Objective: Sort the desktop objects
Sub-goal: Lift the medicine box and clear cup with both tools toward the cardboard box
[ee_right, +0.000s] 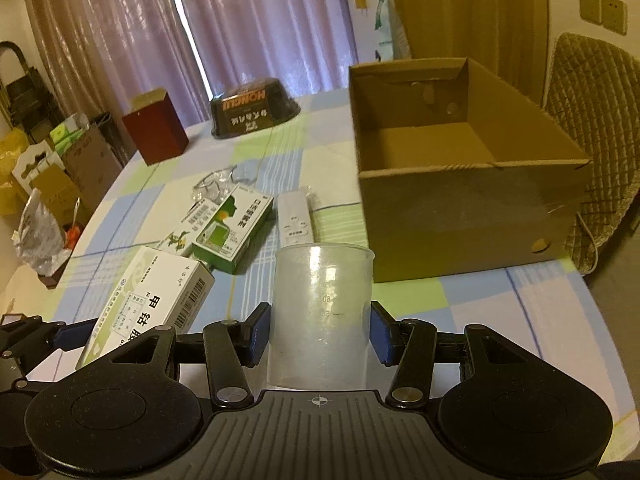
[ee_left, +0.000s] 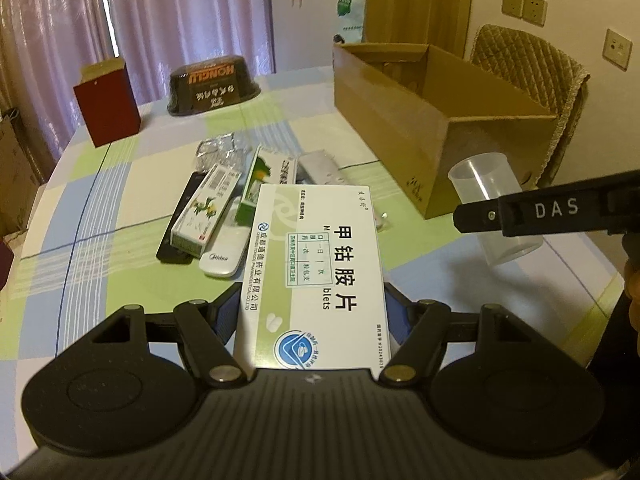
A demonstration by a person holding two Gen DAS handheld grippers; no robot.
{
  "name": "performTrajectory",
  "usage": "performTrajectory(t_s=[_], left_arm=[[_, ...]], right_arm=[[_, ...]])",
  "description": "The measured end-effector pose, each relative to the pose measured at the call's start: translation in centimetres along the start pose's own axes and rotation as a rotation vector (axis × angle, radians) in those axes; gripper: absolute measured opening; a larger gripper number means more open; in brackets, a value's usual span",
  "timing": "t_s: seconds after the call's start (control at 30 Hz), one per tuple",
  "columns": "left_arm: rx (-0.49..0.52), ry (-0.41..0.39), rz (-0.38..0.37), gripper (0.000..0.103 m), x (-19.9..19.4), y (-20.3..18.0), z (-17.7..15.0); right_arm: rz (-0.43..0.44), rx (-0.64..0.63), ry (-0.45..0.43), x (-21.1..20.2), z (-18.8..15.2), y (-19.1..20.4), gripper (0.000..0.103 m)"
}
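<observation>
Now left claw [ee_left: 312, 312] level, clamping pill box [ee_left: 316, 276]; right claw [ee_right: 318, 334] level, gripping cup [ee_right: 320, 320].

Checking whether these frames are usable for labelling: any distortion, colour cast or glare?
Left wrist: fisheye bends the table edge, dark vignette corners, warm yellow-green cast, medicine box print sharp. Right wrist: same bending and cast; the cup is translucent with faint markings, and the curtain gap is bright.

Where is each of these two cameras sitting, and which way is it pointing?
Left wrist: rides the left tongs, looking along them at the held pill box; the right tongs cross at right.
Right wrist: rides the right tongs, looking past the clear cup at the carton.
Both share the carton, pill box, cup and table clutter.
</observation>
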State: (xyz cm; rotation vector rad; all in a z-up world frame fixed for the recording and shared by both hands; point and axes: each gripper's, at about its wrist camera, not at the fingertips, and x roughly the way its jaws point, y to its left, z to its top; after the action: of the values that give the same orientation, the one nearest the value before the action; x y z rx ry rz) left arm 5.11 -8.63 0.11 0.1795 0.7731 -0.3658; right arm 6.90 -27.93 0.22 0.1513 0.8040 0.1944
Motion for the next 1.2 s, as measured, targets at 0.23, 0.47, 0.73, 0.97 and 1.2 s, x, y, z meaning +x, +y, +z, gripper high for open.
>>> performTrajectory(t_s=[0.23,0.47,0.73,0.97,1.2], left_arm=[[0.017,-0.021,-0.016,0.067,-0.8,-1.3,0.8],[0.028,-0.034,-0.026,0.067,-1.3,-2.2,1.5],[0.049,-0.059,-0.046,0.067,-1.3,-3.5,3.3],[0.081,-0.093,-0.07,0.067,-0.5,-5.4,6.3],[0.102,-0.126,-0.107,0.067,1.2,-7.3,10.1]], right_arm=[[-0.007,0.018,-0.033,-1.7,0.4,-1.0,0.051],[-0.018,0.029,-0.075,-3.3,1.4,-2.2,0.051],[-0.051,0.035,-0.123,-4.7,3.3,-4.4,0.051],[-0.079,0.022,-0.159,-5.2,5.6,-6.4,0.051],[-0.095,0.014,-0.17,-4.5,8.3,-8.6,0.051]])
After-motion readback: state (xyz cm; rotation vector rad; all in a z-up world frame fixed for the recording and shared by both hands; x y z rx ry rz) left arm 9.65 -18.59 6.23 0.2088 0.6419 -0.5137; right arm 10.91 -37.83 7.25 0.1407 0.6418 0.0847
